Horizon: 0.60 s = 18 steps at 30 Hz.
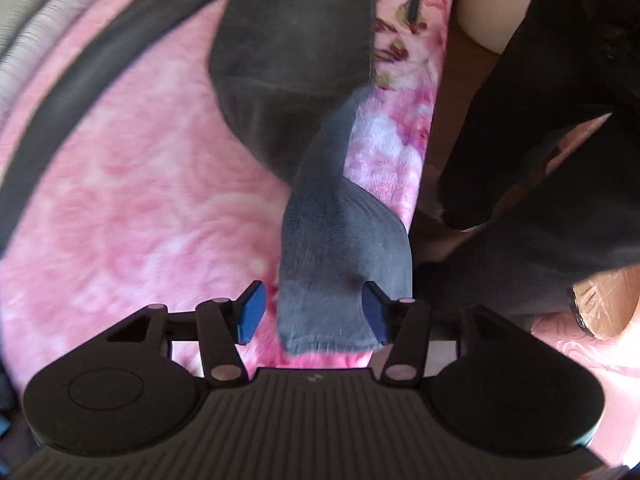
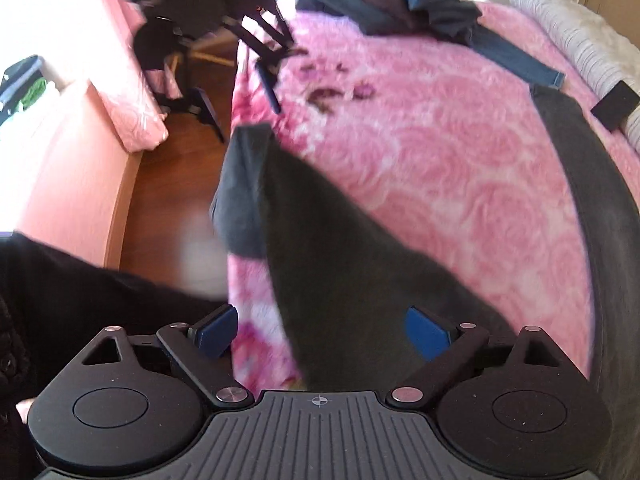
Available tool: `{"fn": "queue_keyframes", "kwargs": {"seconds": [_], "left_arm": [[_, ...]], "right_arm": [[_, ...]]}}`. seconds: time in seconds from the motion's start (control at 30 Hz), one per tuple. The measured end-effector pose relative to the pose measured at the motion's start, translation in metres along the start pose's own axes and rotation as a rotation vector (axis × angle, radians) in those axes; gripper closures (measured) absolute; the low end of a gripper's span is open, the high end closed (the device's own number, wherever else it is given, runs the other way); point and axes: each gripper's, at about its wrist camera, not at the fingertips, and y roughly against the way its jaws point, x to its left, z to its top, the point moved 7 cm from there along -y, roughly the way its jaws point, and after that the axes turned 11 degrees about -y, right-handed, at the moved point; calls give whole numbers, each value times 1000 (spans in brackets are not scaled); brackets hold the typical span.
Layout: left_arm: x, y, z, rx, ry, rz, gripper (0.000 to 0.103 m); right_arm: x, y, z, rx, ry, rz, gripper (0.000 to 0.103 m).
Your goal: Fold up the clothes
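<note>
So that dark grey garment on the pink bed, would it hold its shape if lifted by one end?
Probably not. The dark grey garment already twists and curls where its cuff lies between the left tongs, so it should droop. It looks soft, light and easy to pinch.

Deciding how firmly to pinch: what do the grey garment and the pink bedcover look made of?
Grey garment: looks like soft matte knit, maybe fleece-backed; ribbed cuff, paler fuzzy underside on the turned sleeve. Pink bedcover: plush pile, probably synthetic fleece; fluffy surface with embossed swirls.
</note>
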Motion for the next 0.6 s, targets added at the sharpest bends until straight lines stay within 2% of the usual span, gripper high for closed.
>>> {"fn": "queue_keyframes", "kwargs": {"seconds": [0.13,0.2,0.23,0.27,0.3,0.37,0.47,0.5,0.53,0.6], "left_arm": [[9,-29,-10,-57,-78,-133,56],[14,-38,-14,-79,-108,-224,73],[15,-38,-16,-80,-114,-268,90],[17,-34,-17,-73,-121,-288,95],[23,-25,-19,-70,-129,-268,96],[45,4,-22,-73,-116,-158,97],[85,75,-26,-80,-113,140,98],[94,100,-28,-62,-133,268,98],[97,120,-28,-35,-160,381,98],[80,138,-27,12,-205,530,98]], "right_arm": [[12,-14,-8,55,10,-52,9],[14,-26,-6,70,-20,-77,9],[14,-32,-4,76,-43,-90,9],[12,-38,-1,81,-67,-105,9],[11,-44,3,82,-89,-125,9],[6,-53,14,81,-141,-167,9],[-5,-50,35,56,-184,-227,9],[-8,-46,42,40,-193,-241,9],[-10,-41,48,22,-204,-254,9],[-16,-33,57,-23,-228,-281,9]]}}
